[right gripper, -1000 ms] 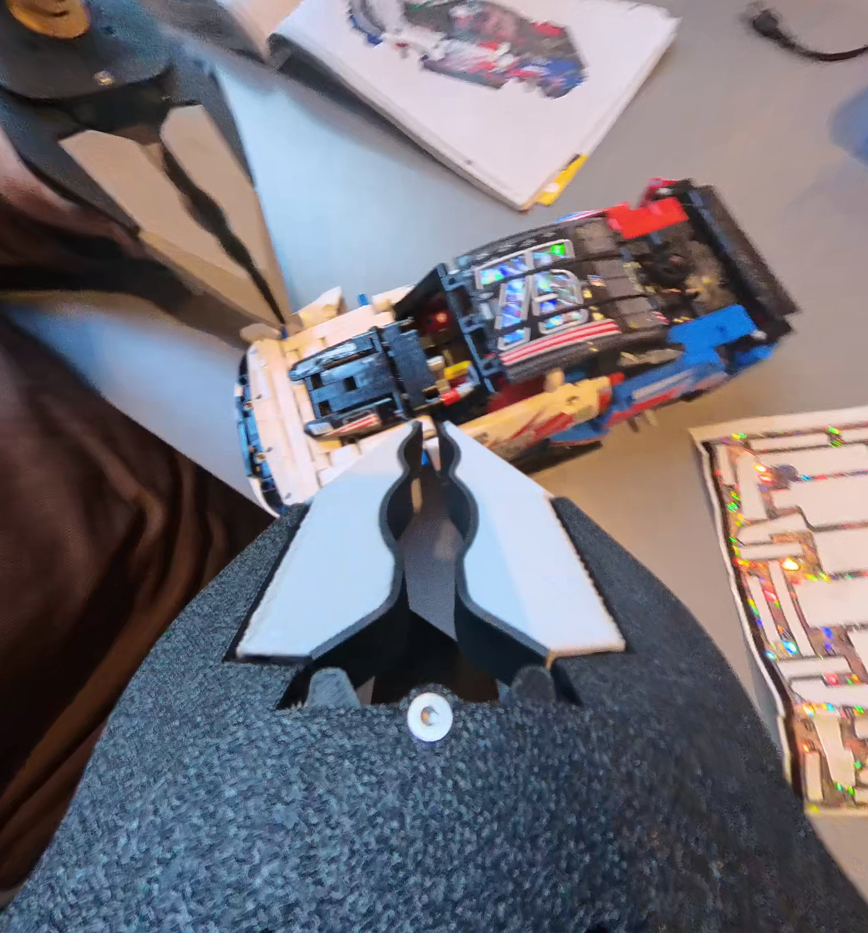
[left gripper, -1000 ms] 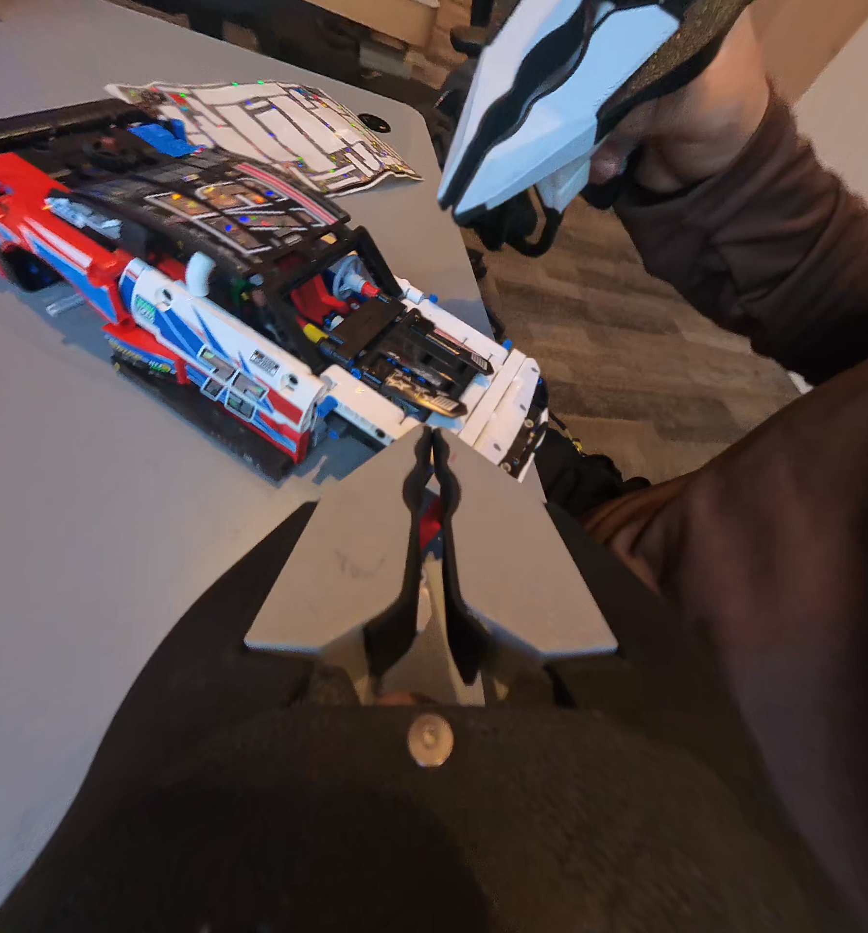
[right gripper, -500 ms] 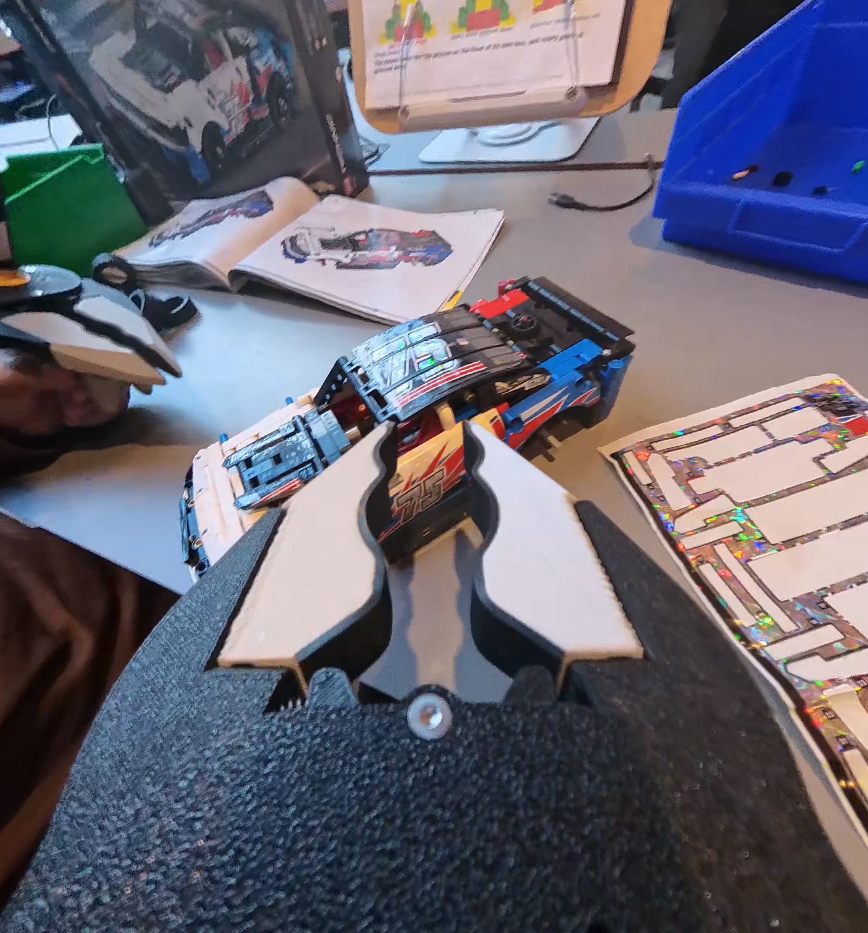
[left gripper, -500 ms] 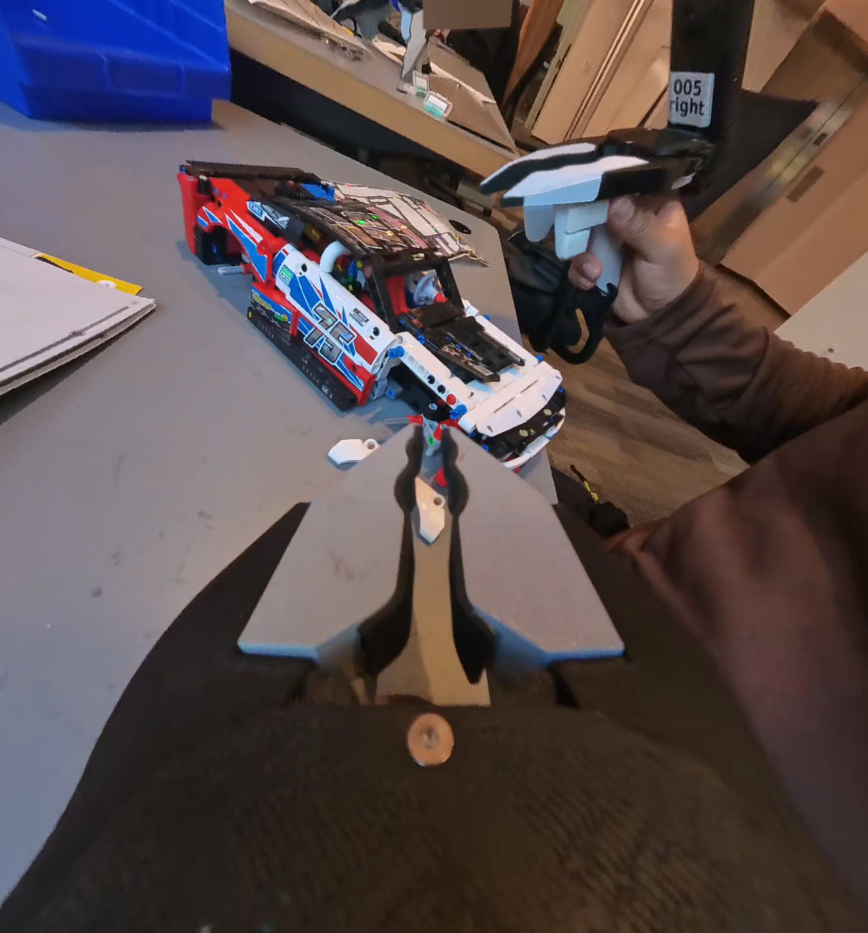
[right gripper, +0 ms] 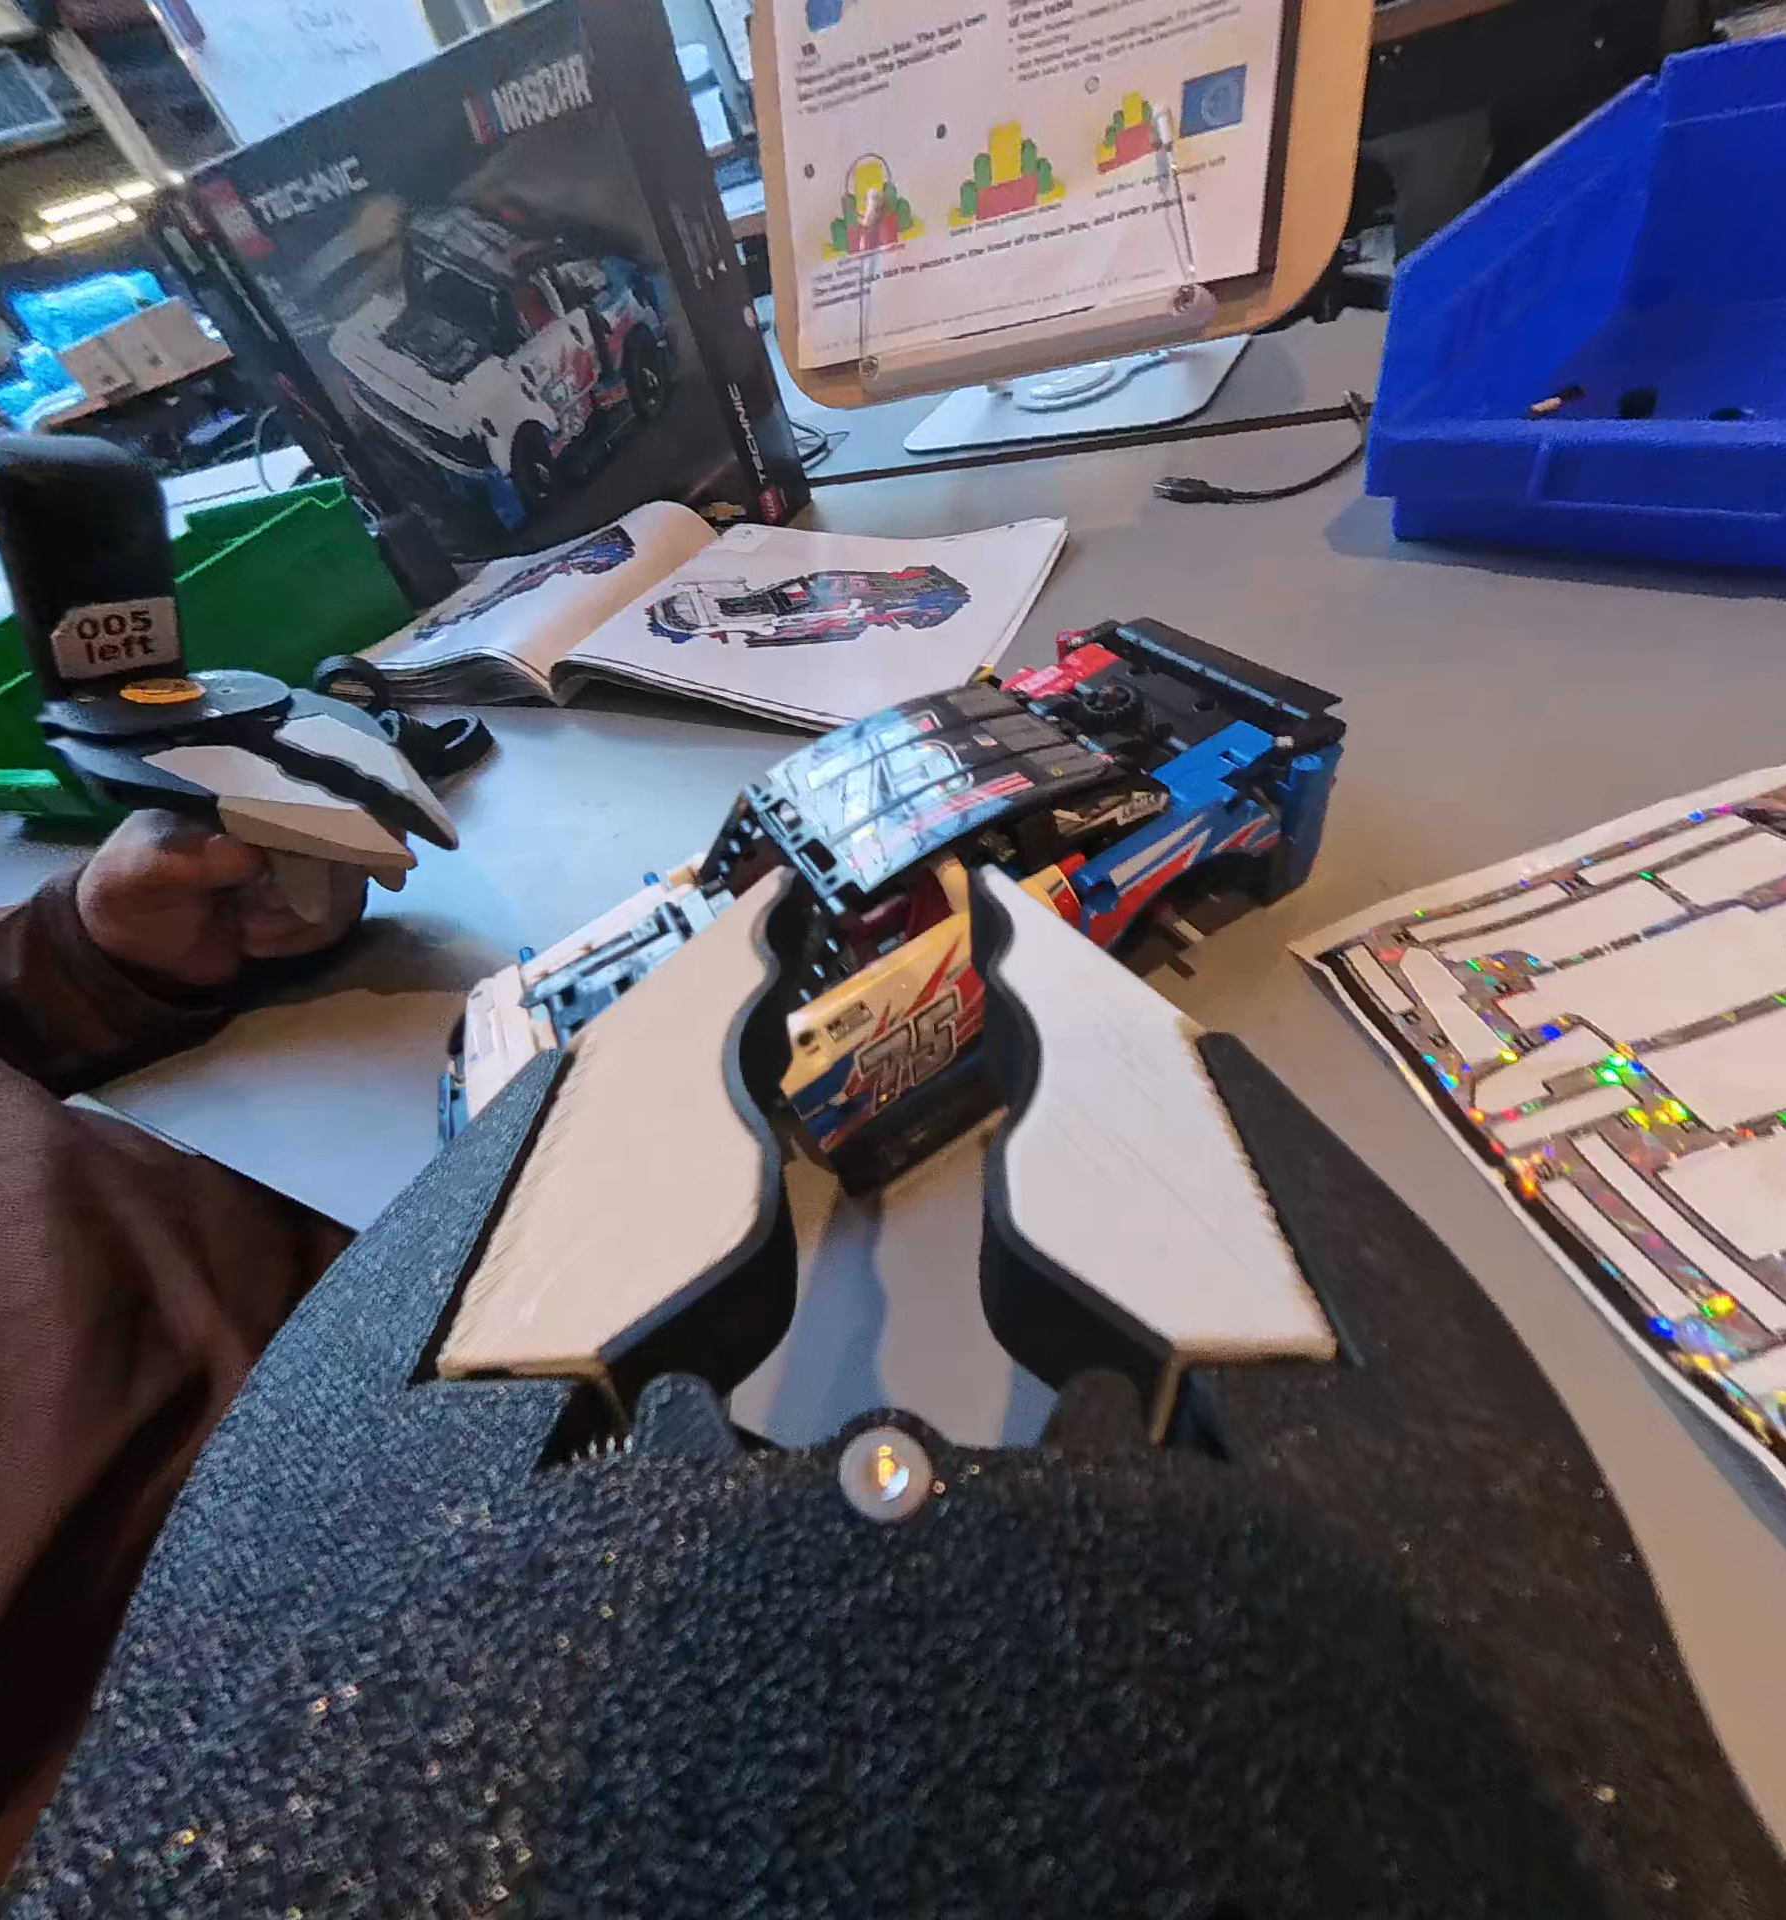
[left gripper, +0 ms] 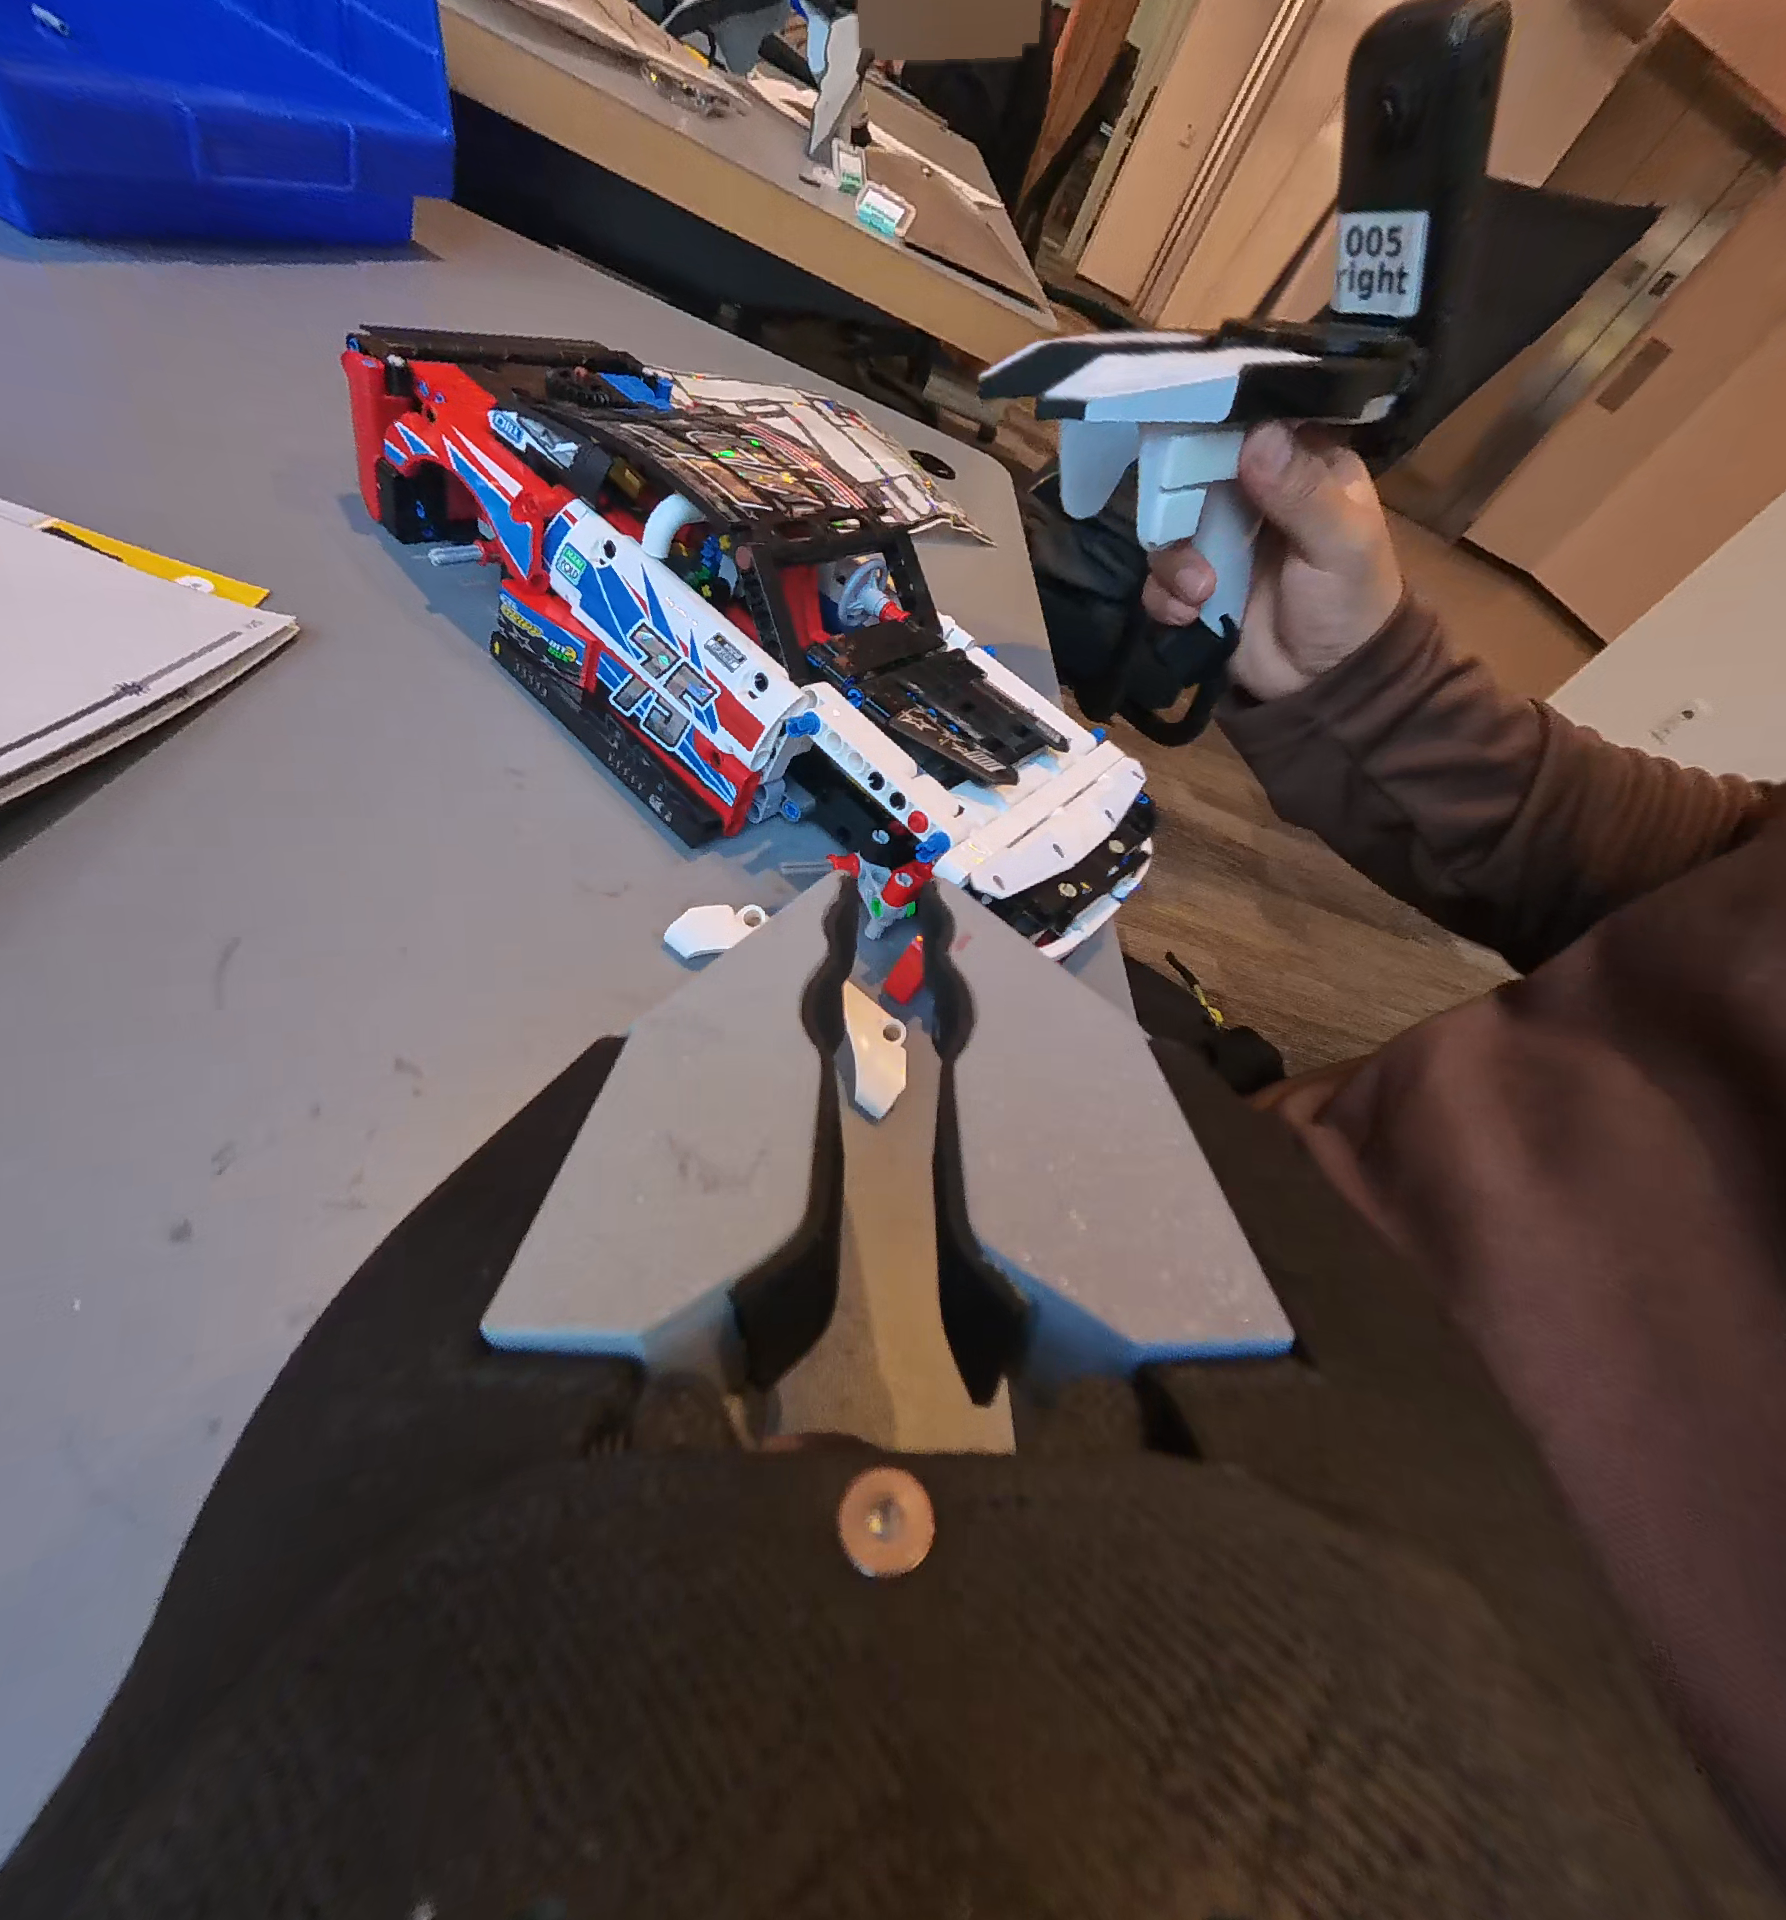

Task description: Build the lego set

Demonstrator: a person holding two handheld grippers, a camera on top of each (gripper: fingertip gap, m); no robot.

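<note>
The red, white and blue lego race car (left gripper: 681, 644) lies on the grey table (left gripper: 245, 1039), its white nose at the table's edge; it also shows in the right wrist view (right gripper: 1024, 831). My left gripper (left gripper: 884, 894) is slightly open and empty, low over the table just short of the nose. Under and beside it lie loose pieces: a white curved panel (left gripper: 873, 1049), another white panel (left gripper: 707, 925) and a small red piece (left gripper: 904, 966). My right gripper (right gripper: 884, 883) is open and empty, held in the air on the car's other side (left gripper: 993, 379). The left gripper (right gripper: 416, 847) shows there too.
A blue bin (right gripper: 1647, 343) stands at the back. An open instruction booklet (right gripper: 764, 613), the set's box (right gripper: 494, 301), a sheet on a stand (right gripper: 1024, 177) and a green bin (right gripper: 265, 592) are behind the car. A holographic sticker sheet (right gripper: 1647, 1039) lies to its right. The grippers' ends are close to 20 cm from one another.
Both grippers have drawn back from the car and tilted from looking down to nearly level. The left has gone from shut to slightly open; the right has opened wider.
</note>
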